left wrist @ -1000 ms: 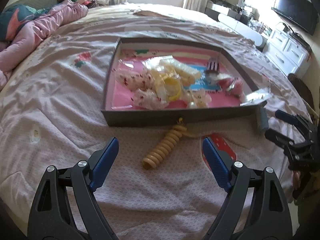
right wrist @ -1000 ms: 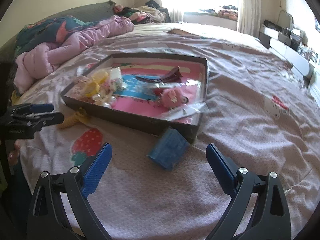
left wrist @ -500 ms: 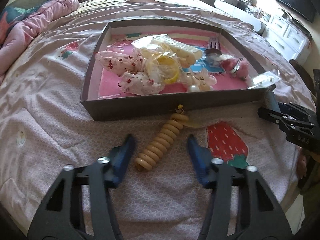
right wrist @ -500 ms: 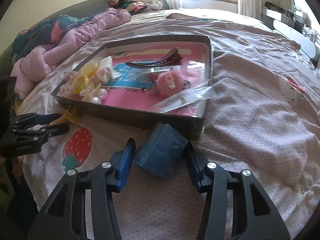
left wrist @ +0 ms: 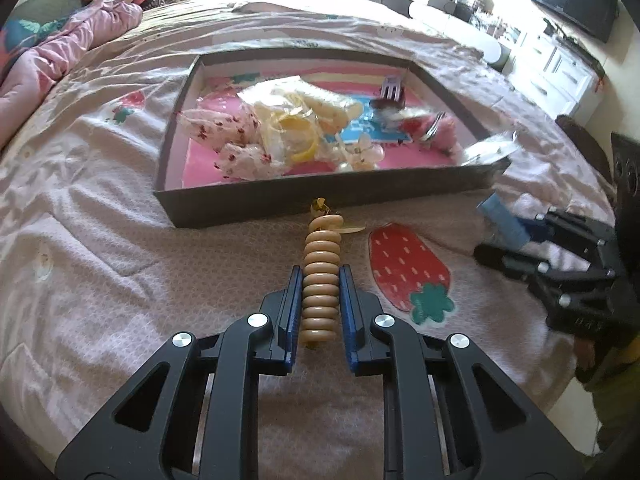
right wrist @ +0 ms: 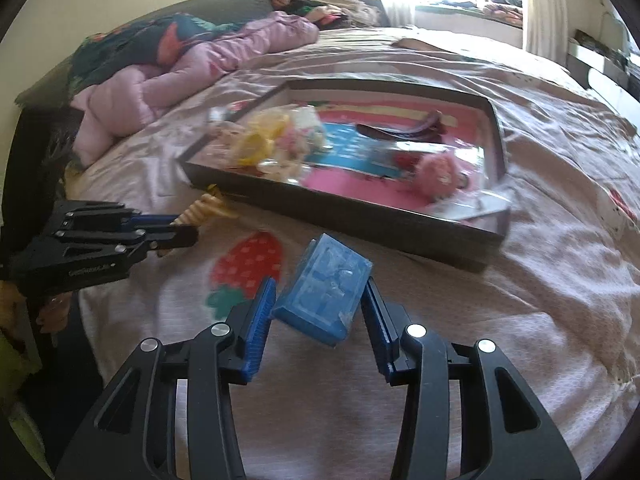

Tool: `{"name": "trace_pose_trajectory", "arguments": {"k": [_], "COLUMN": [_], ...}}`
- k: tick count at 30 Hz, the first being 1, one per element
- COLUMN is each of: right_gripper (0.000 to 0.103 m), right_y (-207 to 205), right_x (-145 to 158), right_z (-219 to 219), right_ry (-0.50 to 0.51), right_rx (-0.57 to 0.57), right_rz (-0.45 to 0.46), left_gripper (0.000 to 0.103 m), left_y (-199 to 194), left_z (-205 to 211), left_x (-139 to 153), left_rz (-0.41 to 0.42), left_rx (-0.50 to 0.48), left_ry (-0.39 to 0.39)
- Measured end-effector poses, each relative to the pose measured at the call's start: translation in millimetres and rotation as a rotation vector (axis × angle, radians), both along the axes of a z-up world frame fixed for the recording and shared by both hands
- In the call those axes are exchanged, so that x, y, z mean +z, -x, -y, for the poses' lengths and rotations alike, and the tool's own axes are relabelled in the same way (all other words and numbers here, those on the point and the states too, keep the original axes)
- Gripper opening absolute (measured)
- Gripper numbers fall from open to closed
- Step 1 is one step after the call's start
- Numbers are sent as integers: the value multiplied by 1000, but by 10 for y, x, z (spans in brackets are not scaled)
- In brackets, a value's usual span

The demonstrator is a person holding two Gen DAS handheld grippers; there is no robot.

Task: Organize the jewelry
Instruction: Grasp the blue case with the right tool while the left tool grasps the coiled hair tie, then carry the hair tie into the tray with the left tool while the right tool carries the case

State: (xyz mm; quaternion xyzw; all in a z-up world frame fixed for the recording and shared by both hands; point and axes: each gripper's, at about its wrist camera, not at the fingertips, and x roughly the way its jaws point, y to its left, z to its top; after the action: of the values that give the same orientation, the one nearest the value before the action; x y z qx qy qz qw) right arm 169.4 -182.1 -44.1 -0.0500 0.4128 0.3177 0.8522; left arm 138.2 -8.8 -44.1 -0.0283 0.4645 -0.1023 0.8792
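two views, both tongs narrowed since a second ago, so both pickups look underway. left wrist: left gripper [left wrist: 319, 304], wide apart before, now pinches the yellow spiral hair tie [left wrist: 321, 280] at lower centre of frame, pads touching both sides; it lies on the bedspread [left wrist: 100, 240] just below the tray [left wrist: 280, 200]. right wrist: right gripper [right wrist: 318, 320] brackets the blue box [right wrist: 324, 298] at centre; left pad touching, right pad's contact unclear, grip not certain.

One tray [left wrist: 320, 200], two grippers [left wrist: 319, 280] [right wrist: 320, 296]
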Motion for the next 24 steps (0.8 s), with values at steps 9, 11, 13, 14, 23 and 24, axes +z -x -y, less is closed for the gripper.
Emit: {"name": "trace_pose_trajectory", "arguments": {"k": [9,11,13,14,23,24], "right_gripper": [37,36,36,36,34,34], "right_y": [61,51,28,24,-148,-168], "right_x": [128,156,200,210,366,380], "right_z": [-218,-252,-279,-278,-294,-287], "right_ry": [-6,-11,-16,-18,-35,-35], "right_rx": [66,70,72,73,60,57], "right_rz": [25,32,43,46,87,91], "left_gripper": [11,11,11,11,11,11], "left_y": [61,46,17,-7,-195,-213], "left_z": [-140,-159,-177,-184,-166,-156], "left_x": [212,261,300,329,497,507], "left_rz": [49,61,69,75,116,118], "left_rx": [40,47,55,58,59,58], "left_ry": [24,29,36,41,40,40]}}
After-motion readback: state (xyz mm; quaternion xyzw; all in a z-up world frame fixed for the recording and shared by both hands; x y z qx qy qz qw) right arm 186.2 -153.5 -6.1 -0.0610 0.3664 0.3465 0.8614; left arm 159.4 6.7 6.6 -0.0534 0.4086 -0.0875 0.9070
